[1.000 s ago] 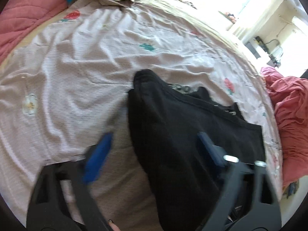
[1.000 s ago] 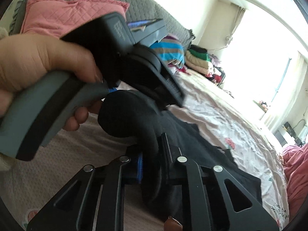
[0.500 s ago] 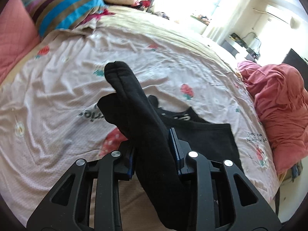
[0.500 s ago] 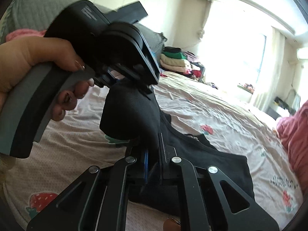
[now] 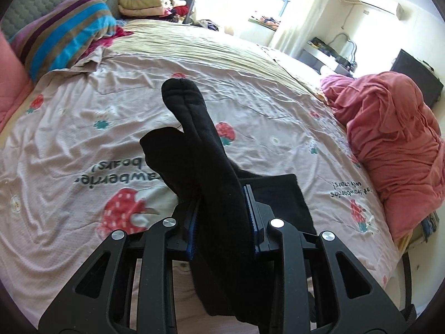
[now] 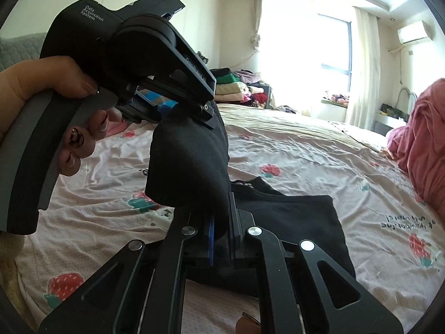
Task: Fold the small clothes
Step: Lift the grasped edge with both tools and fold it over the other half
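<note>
A black garment (image 5: 211, 167) hangs lifted above the bed. My left gripper (image 5: 222, 217) is shut on a thick bunched fold of it, which sticks up past the blue pads. My right gripper (image 6: 221, 228) is shut on another bunch of the same garment (image 6: 186, 167). The rest of the garment (image 6: 300, 222) trails flat on the pink strawberry-print bedsheet (image 5: 83, 128). In the right wrist view the left gripper body and the hand holding it (image 6: 83, 105) sit just above and to the left, close to the right gripper.
A striped pillow (image 5: 61, 39) and folded clothes (image 5: 141, 5) lie at the head of the bed. A heap of red-pink fabric (image 5: 389, 144) lies at the right edge. A window and desk stand beyond the bed.
My left gripper went from open over the garment to shut on a fold. Both grippers have lifted the garment higher off the sheet, and the views have tilted up.
</note>
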A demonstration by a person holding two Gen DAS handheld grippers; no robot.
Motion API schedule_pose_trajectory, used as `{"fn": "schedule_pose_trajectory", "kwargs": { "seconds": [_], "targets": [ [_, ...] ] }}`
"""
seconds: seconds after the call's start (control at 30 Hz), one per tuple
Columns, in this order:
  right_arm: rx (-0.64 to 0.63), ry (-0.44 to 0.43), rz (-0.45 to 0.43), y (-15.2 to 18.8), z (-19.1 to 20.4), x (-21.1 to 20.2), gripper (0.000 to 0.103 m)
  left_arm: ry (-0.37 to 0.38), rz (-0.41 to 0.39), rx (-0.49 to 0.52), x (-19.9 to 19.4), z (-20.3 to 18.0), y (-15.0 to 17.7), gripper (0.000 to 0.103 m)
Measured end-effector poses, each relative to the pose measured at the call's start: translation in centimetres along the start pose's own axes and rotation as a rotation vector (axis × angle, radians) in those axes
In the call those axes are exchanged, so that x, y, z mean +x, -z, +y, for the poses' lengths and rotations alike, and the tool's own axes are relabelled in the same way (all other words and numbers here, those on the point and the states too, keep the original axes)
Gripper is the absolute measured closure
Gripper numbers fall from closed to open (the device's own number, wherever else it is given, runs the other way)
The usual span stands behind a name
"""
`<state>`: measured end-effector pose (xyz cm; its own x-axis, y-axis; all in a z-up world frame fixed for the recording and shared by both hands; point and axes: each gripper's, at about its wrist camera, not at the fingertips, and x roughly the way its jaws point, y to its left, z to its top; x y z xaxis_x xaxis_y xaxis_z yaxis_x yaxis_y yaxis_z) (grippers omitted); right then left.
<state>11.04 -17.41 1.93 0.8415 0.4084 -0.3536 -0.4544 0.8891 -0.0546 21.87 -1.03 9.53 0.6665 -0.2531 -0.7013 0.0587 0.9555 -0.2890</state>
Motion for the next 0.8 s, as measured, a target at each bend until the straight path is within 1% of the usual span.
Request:
{"fn": "schedule_pose_trajectory", "kwargs": {
  "seconds": [0.17,0.4,0.57,0.8],
  "targets": [
    [0.064,0.017,0.023,0.9,-2.3,-0.3,0.097,0.016,0.016,0.030,1.1,-2.4,0.1,0.083],
    [0.115,0.043,0.053,2.2,-4.3,-0.6,0.097,0.034,0.049,0.071,3.0,-5.5,0.3,0.083],
    [0.150,0.050,0.077,2.9,-5.5,-0.5,0.097,0.049,0.071,0.091,4.2,-7.1,0.7,0.083],
    [0.231,0.039,0.127,4.1,-7.3,-0.4,0.097,0.067,0.119,0.101,6.7,-8.8,1.4,0.083]
  ]
}}
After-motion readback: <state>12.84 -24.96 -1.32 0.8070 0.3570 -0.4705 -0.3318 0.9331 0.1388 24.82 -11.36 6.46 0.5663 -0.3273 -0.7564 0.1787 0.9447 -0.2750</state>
